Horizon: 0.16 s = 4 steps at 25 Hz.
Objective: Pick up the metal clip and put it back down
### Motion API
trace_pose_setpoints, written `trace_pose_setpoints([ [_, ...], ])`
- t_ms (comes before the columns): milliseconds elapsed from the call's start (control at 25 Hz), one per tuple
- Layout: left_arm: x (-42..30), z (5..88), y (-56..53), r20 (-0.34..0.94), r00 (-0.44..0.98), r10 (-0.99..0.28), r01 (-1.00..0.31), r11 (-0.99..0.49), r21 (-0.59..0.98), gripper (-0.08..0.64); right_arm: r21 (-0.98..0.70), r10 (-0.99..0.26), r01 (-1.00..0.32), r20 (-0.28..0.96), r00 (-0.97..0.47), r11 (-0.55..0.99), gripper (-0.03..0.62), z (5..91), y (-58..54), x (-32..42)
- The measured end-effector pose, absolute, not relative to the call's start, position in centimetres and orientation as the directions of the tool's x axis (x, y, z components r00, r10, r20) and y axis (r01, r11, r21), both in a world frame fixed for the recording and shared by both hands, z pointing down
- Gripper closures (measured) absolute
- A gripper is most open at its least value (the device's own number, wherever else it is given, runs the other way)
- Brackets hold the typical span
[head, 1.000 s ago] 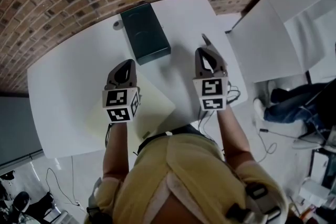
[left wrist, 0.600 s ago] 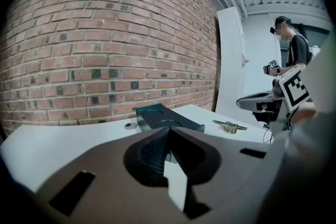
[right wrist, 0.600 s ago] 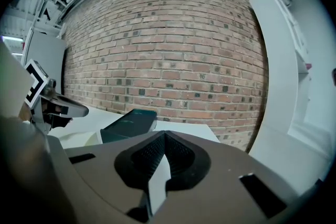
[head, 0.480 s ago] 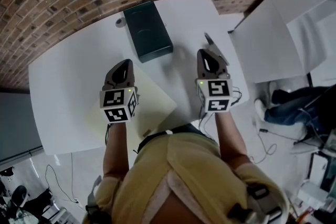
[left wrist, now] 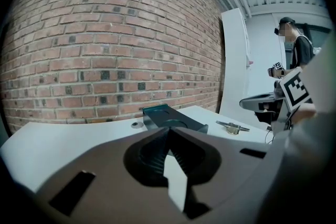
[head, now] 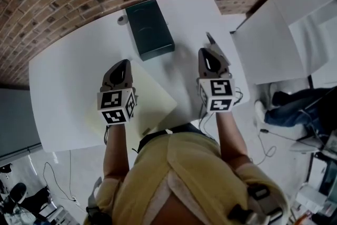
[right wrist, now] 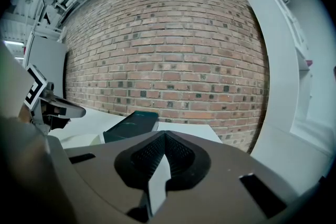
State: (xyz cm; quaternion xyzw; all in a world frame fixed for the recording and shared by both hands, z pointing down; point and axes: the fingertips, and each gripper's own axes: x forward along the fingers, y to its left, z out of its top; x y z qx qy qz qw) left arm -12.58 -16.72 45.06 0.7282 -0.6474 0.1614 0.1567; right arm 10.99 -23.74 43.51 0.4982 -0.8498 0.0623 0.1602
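Metal clip (head: 210, 39) lies on white table (head: 68, 76) near its right edge, just beyond the tips of right gripper (head: 209, 51). Long axis runs far-left to near-right. Left gripper (head: 122, 64) sits well apart to the left. All 2 grippers clenched, nothing between jaws.

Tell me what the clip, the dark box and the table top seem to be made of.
Clip: metal, by its silvery shine with a brassy part. Dark box: probably coated card or plastic, smooth deep-green faces with a faint sheen. Table top: white, matte laminate or painted board; even, no grain.
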Motion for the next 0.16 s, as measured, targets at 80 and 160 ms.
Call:
trace_pose_setpoints([
  [80, -12.65, 45.07, -16.54, 0.438, 0.107, -0.893, -0.994, -0.109, 0.020, 0.557, 0.049, -0.827, -0.867, 0.333, -0.453, 0.495, 0.589, 43.60, -23.80, 11.07],
  [160, -12.72, 45.06, -16.37, 0.438, 0.104, -0.893, -0.994, -0.105, 0.021, 0.557, 0.048, -0.828, -0.868, 0.332, -0.453, 0.494, 0.589, 43.63, -23.84, 11.17],
])
